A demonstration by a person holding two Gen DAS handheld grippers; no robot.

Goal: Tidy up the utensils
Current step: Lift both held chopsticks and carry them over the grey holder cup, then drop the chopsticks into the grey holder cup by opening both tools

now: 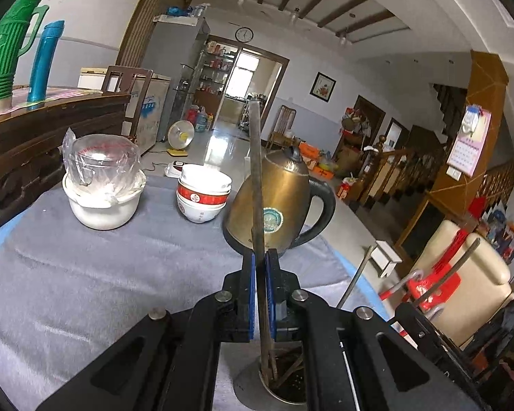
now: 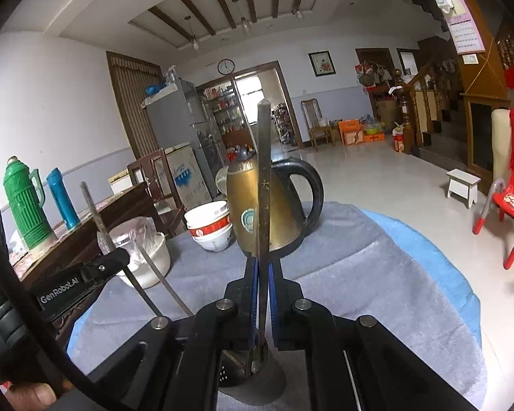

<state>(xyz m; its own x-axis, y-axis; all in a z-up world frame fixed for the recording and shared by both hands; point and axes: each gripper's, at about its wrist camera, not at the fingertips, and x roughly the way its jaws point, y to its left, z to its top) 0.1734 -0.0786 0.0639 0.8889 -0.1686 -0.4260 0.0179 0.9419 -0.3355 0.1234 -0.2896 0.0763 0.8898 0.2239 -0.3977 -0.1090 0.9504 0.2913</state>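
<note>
Chopstick (image 1: 257,178) clamped upright between left gripper (image 1: 260,260) jaws, second chopstick (image 2: 264,185) likewise in right gripper (image 2: 263,267), tips in holder (image 2: 253,380)

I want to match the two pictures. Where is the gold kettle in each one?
Left wrist: the gold kettle stands right of middle, behind the held chopstick.
Right wrist: the kettle stands at the middle.
Shared landmark: the stacked bowls just left of it.

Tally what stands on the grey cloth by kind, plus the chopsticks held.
Kettle: 1
Stacked bowls: 2
White pot: 1
Metal holder: 1
Chopsticks, one in the left tool, one in the right tool: 2
Total: 7
</note>
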